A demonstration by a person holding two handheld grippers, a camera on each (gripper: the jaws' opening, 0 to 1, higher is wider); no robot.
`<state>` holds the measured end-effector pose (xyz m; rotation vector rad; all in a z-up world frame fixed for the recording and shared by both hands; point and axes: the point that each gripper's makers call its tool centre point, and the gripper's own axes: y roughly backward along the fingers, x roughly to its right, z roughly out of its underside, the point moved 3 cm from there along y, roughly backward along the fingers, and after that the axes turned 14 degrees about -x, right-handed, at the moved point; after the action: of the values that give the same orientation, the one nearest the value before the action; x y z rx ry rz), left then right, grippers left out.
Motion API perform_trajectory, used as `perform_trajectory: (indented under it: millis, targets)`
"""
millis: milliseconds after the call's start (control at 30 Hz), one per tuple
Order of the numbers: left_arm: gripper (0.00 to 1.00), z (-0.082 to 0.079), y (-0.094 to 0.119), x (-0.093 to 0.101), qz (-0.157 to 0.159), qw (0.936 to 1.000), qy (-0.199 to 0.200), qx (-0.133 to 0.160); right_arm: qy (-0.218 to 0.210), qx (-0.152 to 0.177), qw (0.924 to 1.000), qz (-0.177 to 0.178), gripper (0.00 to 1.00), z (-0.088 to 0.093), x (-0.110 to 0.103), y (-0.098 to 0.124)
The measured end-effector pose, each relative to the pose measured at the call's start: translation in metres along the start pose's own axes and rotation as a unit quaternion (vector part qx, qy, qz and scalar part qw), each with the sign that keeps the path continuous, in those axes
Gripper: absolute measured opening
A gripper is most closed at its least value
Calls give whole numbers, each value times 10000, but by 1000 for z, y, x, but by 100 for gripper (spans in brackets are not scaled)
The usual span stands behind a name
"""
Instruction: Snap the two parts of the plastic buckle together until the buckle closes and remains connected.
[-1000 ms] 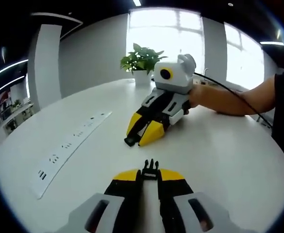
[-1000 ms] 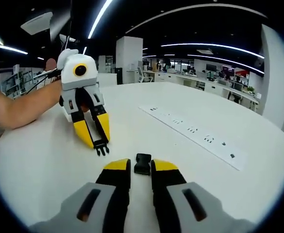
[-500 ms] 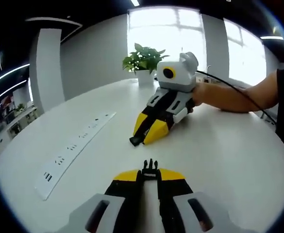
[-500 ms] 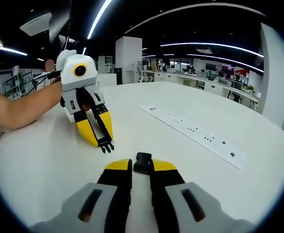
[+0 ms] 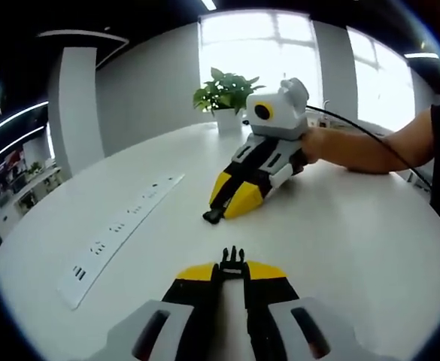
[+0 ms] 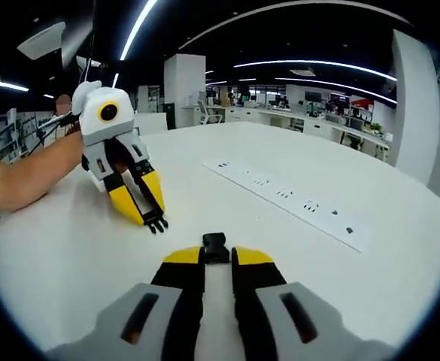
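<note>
In grippers: black buckle halves (image 5: 233, 263) apart, unjoined.

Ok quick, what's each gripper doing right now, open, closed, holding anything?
Left gripper: shut on the pronged buckle half.
Right gripper: shut on the socket buckle half.

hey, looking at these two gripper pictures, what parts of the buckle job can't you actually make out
- Left gripper view: the pronged buckle half shows its tips; the rest sits hidden between the left gripper jaws.
- Right gripper view: the socket buckle half is mostly covered by the right gripper jaws; its opening cannot be seen.
- Both views: whether prongs and socket line up is too small to judge.
- Left gripper view: the power strip markings are too small to read.
</note>
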<state>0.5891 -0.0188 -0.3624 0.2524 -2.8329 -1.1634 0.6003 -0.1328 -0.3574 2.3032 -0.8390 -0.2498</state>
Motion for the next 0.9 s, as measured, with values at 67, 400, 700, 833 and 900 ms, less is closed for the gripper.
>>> perform_trajectory:
  millis: [67,400,700,833,900]
  targets:
    - [12,0,0,0,6,10000,18,3,-6,8,10000,1,13,0,0,0]
    - [12,0,0,0,20,10000,20,20,425,69,9990,-93,17,-2,-3,-2]
    - [12,-1,-1,1,23,10000,28,23,302,45,9995,-55,15,-2,1,-3]
    - [12,-1,-1,2,29,10000,18,34,322,42,9995,-64,13,-2,0,-4]
    - [12,-1,-1,2,27,10000,1,43,322,44,9994,-68,13,-2,-1,-4]
